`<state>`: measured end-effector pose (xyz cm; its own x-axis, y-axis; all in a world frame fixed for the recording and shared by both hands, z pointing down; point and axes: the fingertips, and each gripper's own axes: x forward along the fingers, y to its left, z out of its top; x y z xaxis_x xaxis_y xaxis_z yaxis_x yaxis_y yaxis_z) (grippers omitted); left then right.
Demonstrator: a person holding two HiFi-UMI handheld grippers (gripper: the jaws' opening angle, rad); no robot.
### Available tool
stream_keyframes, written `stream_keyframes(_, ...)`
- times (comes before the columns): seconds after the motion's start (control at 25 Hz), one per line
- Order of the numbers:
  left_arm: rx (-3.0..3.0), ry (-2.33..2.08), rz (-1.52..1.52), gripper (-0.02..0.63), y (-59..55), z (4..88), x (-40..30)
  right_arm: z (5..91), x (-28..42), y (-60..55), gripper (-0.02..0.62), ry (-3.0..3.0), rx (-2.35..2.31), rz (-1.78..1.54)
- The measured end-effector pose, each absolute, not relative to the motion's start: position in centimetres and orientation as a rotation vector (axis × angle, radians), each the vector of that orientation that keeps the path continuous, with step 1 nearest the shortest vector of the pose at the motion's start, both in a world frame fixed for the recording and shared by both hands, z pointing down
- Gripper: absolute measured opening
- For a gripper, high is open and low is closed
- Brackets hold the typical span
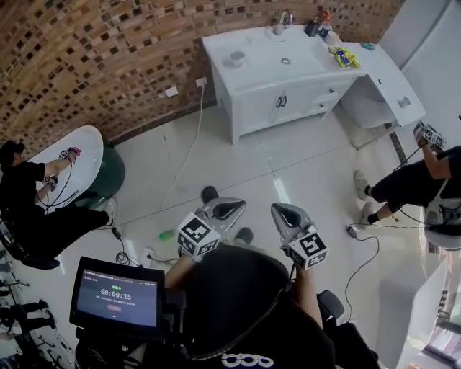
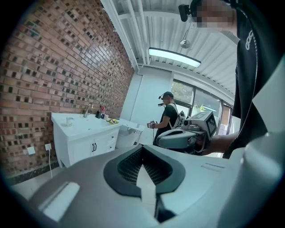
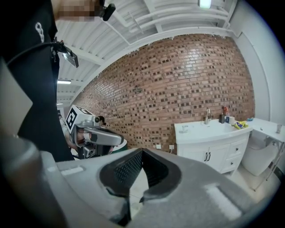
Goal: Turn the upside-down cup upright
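Observation:
A small pale cup (image 1: pixel 237 58) stands on the left part of the white vanity top (image 1: pixel 268 68), far across the tiled floor from me. It is too small to tell which way up it is. It also shows in the left gripper view as the cup (image 2: pixel 69 120) and in the right gripper view as the cup (image 3: pixel 185 128). My left gripper (image 1: pixel 234 209) and right gripper (image 1: pixel 282 211) are held side by side in front of my chest, pointing toward the vanity. Both are shut and empty: left gripper (image 2: pixel 142 149), right gripper (image 3: pixel 142 151).
The vanity carries a tap (image 1: pixel 282 21), bottles (image 1: pixel 318 26) and a yellow item (image 1: pixel 346 56). One person sits at a round white table (image 1: pixel 81 160) on the left, another stands at the right (image 1: pixel 414 180). Cables (image 1: pixel 189 155) cross the floor. A timer screen (image 1: pixel 115 295) sits low left.

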<state>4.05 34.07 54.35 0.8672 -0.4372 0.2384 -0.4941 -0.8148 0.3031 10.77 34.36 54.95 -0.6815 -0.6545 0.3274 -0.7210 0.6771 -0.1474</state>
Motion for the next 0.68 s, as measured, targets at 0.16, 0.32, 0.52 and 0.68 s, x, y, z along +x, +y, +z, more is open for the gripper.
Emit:
stream_keyframes(0.16, 2.692, -0.692, 0.218, 0.015, 34.2, 53.8, 4.2, 54.6, 11.2, 34.3, -0.008, -2.641, 1.129, 0.388)
stream_keyframes(0.32, 2.688, -0.690, 0.206, 0.015, 34.4, 53.7, 3.9, 54.7, 10.8, 34.4, -0.008, -2.634, 1.124, 0.390)
stream_keyframes(0.52, 2.687, -0.683, 0.211, 0.015, 34.8, 54.1, 4.2, 55.0, 10.7, 34.4, -0.008, -2.636, 1.115, 0.384)
stream_keyframes(0.68, 2.677, -0.689, 0.211, 0.015, 34.4, 54.0, 3.3, 54.8, 9.6, 34.1, -0.008, -2.634, 1.090, 0.378)
